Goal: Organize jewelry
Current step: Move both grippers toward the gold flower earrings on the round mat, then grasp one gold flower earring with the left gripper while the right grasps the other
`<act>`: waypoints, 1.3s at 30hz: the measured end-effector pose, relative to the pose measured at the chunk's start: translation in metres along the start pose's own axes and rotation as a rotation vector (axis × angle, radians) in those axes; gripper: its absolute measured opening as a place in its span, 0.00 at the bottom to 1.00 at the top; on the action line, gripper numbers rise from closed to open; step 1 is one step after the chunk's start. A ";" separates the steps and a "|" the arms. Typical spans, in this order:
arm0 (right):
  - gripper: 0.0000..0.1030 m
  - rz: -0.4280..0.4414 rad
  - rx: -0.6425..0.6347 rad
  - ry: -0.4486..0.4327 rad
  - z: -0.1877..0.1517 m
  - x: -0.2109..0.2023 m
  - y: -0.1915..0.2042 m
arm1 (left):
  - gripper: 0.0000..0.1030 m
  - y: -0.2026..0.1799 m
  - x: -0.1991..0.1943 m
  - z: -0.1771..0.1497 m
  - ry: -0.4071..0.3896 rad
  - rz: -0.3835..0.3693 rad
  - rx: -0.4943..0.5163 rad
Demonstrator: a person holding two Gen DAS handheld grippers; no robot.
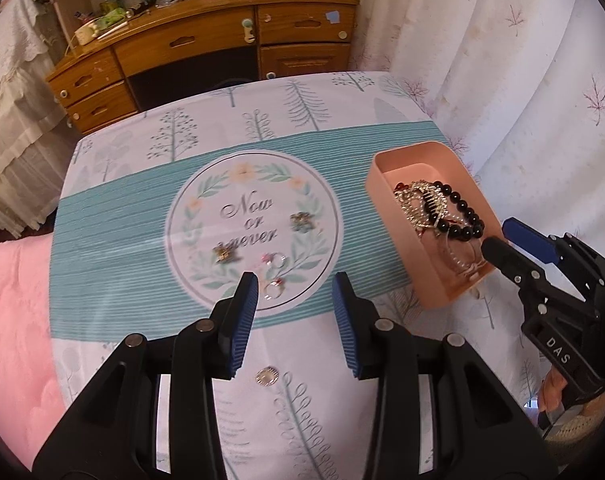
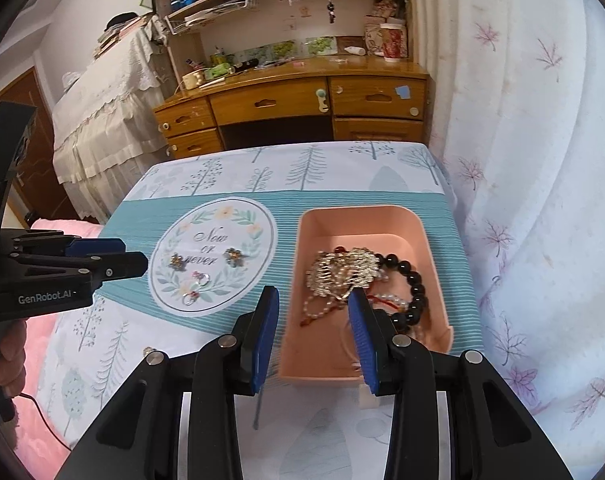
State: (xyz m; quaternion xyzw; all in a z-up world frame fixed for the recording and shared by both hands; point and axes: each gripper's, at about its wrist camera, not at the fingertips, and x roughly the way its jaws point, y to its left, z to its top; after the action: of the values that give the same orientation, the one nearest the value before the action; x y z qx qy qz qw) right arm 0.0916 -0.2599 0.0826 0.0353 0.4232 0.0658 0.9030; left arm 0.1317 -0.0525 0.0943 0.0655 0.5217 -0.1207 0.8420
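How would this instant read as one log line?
left tongs: open, over rings | right tongs: open, over pink plastic tray

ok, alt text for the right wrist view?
Open right gripper poised over the near end of a pink tray holding a black bead bracelet and gold jewelry; two earrings and two rings lie on the tablecloth to its left.

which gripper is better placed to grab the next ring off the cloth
Left. The left gripper is open and hangs right over the nearest ring on the tablecloth. The right gripper is open too, but sits at the pink tray, away from the rings.
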 end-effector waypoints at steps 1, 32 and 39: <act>0.36 0.004 -0.006 0.002 0.000 -0.001 0.004 | 0.34 0.005 -0.003 -0.003 -0.003 0.001 -0.005; 0.36 0.113 0.140 0.357 0.077 0.204 0.085 | 0.34 0.102 0.113 0.013 0.102 -0.055 -0.302; 0.35 0.083 0.125 0.398 0.071 0.229 0.090 | 0.34 0.102 0.133 0.016 0.124 -0.050 -0.317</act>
State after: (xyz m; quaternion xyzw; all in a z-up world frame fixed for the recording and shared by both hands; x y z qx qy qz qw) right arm 0.2836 -0.1377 -0.0352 0.0951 0.5947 0.0822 0.7941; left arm 0.2298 0.0236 -0.0194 -0.0737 0.5866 -0.0538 0.8047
